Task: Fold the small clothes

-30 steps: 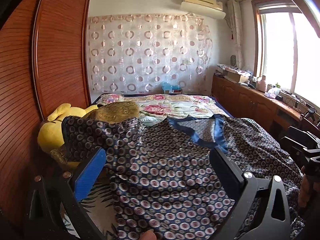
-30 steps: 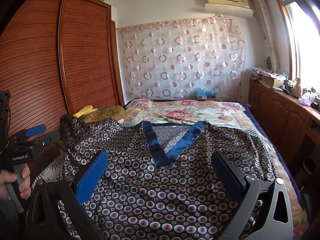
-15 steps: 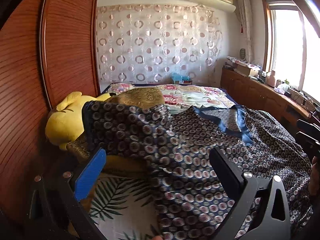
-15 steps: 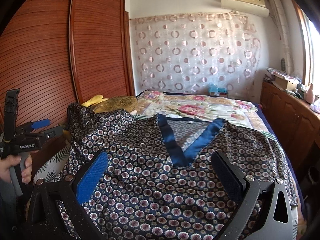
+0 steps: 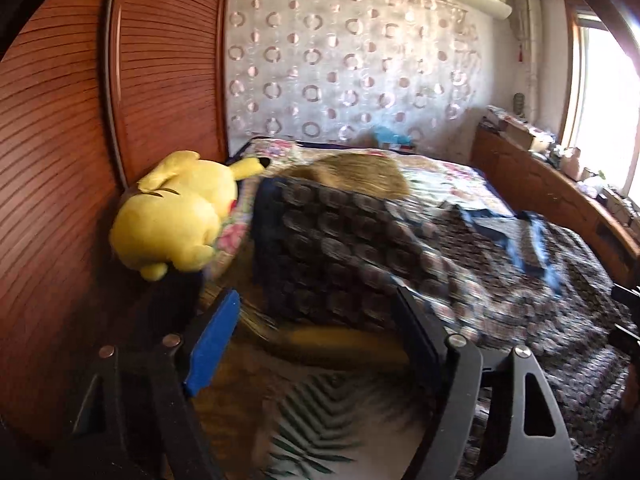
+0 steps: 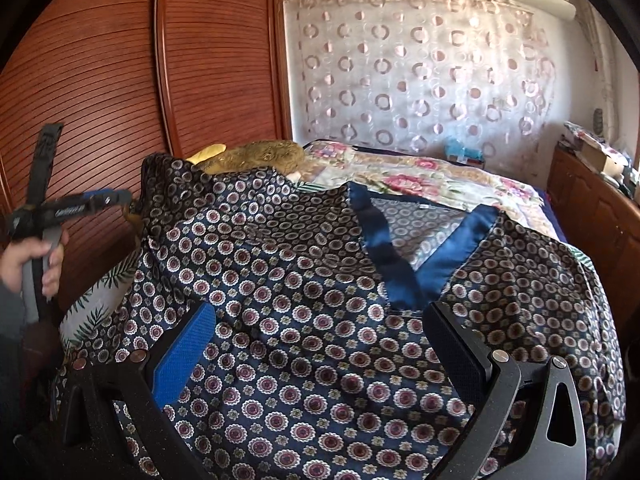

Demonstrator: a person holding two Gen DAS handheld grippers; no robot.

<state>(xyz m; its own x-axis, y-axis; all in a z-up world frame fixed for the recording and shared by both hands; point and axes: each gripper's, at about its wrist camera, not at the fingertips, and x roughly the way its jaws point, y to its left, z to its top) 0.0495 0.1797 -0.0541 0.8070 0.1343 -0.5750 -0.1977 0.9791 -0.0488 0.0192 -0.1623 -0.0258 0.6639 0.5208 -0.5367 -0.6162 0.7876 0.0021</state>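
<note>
A patterned navy shirt point(image 6: 320, 320) lies spread face up on the bed point(image 6: 440, 176), its blue neckband point(image 6: 400, 256) pointing back toward the right gripper point(image 6: 320, 360). That gripper hovers low over the shirt's body with its jaws spread wide and nothing between them; the cloth passes under both fingers and the point of the neckband sits just ahead of the right-hand jaw.

The left gripper point(image 5: 316, 344) is also spread and empty. Ahead of its jaws and slightly to the right, the shirt's sleeve point(image 5: 328, 248) lies draped over a raised lump of bedding, with a yellow plush toy point(image 5: 176, 220) further ahead to the left, against the wooden wardrobe point(image 5: 60, 140). This view is blurred, so the sleeve's exact edge is hard to read.

The step in hand looks like reaching for that sleeve to fold it inward. To do it well, bring the left jaws onto the sleeve's outer edge, pinch a single layer only, and carry it across toward the neckband while the right gripper pins the body flat so the slippery-looking fabric does not drag or bunch.
</note>
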